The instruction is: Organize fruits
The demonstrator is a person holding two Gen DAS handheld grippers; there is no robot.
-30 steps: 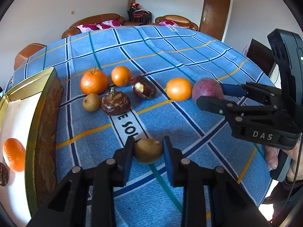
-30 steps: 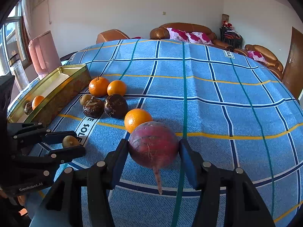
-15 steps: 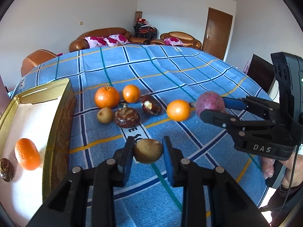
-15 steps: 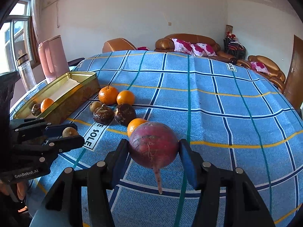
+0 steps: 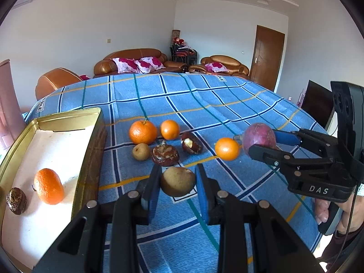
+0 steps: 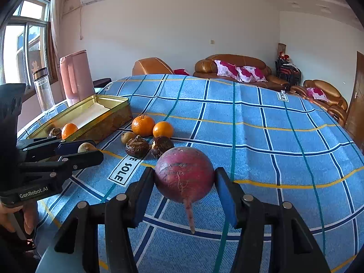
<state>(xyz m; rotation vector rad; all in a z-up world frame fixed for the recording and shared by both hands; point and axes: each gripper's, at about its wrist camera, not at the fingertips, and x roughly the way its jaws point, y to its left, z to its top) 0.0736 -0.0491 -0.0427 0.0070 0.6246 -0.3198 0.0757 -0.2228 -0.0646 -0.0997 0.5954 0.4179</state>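
Blue plaid cloth (image 5: 204, 95) covering counter, brown leather sofas (image 5: 134, 62) lining white wall behind. Left tongs (image 5: 178, 182) gripping brownish round fruit (image 5: 178, 181); right tongs (image 6: 184, 177) clamping purple-red round root (image 6: 184, 174), both hanging above cloth near gold rectangular tin (image 5: 68, 116).

Daylight enters through the window (image 6: 25, 52) at the upper left of the right wrist view and leaves the room bright and evenly lit. Shadows under the fruit are soft and short. The white tray floor (image 5: 34, 159) glares, nearly washed out. Both views are sharp, with strong fisheye bending and black vignetted corners.
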